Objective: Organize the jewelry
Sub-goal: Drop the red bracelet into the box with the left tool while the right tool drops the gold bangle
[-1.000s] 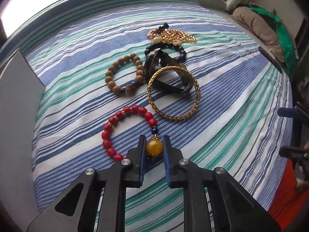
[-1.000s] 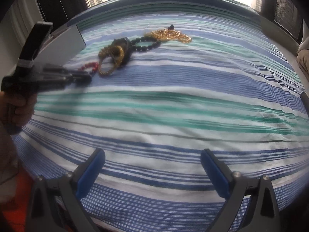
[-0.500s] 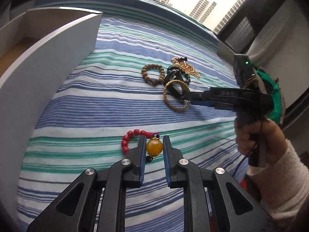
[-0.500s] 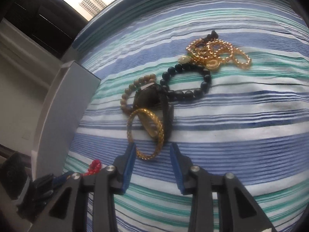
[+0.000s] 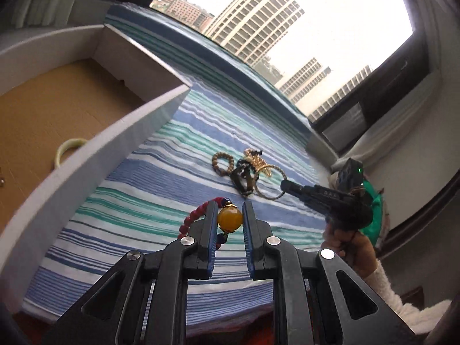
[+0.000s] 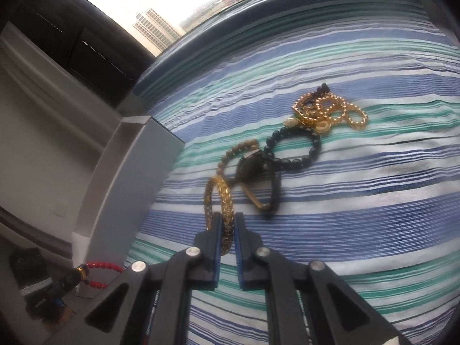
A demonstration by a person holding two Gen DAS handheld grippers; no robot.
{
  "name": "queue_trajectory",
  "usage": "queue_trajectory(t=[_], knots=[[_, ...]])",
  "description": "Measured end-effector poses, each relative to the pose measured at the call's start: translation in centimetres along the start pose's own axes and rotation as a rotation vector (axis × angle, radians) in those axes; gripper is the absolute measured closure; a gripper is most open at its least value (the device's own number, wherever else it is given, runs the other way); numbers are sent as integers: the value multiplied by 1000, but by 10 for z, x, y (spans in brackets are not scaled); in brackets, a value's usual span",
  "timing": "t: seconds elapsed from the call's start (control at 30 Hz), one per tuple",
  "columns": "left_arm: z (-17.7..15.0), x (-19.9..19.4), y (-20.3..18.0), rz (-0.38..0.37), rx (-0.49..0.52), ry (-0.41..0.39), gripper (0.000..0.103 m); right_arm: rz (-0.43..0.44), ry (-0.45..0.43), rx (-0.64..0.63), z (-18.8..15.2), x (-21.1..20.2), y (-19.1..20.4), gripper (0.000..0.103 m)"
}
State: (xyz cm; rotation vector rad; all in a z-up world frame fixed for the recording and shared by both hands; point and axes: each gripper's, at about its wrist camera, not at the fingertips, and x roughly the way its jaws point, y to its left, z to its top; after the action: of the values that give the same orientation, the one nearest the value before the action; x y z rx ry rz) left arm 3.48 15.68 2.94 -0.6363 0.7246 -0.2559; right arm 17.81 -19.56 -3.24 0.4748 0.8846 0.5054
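Note:
My left gripper (image 5: 228, 217) is shut on the amber bead of a red bead bracelet (image 5: 195, 215) and holds it in the air above the striped bedspread, right of the white box (image 5: 86, 172). The bracelet also shows in the right wrist view (image 6: 100, 266). My right gripper (image 6: 227, 224) is shut on a gold bangle (image 6: 222, 198), tilted up on edge. In the left wrist view the right gripper (image 5: 287, 187) meets the bangle (image 5: 267, 192). A black watch (image 6: 258, 178), black bead bracelet (image 6: 296, 152), brown bead bracelet (image 6: 241, 149) and gold chain (image 6: 330, 112) lie beyond.
The white box has a brown cardboard floor (image 5: 43, 109) with a pale green bangle (image 5: 67, 151) inside. The striped bedspread (image 6: 359, 201) covers the surface. A window with tall buildings (image 5: 258, 23) lies beyond the bed. A green item (image 5: 373, 212) sits at the right.
My left gripper lifted the red bracelet off the bedspread and swung toward the white box. My right gripper moved in to the pile, closed on the gold bangle and tipped it up.

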Motion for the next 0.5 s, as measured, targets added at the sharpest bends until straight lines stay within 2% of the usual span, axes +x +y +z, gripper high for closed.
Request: queue_trajectory(t=[0.1, 0.2, 0.3, 0.43, 0.5], knots=[[20, -44, 2, 40, 0, -112, 88, 76, -8, -77, 8, -7, 43, 95], [38, -85, 15, 104, -24, -210, 88, 162, 2, -162, 17, 3, 97, 95], [52, -115, 32, 216, -29, -282, 88, 245, 42, -243, 22, 24, 154, 95], [59, -129, 60, 368, -42, -313, 88, 319, 91, -350, 21, 61, 227, 95], [60, -125, 76, 423, -50, -299, 88, 350, 128, -382, 17, 86, 258, 95]])
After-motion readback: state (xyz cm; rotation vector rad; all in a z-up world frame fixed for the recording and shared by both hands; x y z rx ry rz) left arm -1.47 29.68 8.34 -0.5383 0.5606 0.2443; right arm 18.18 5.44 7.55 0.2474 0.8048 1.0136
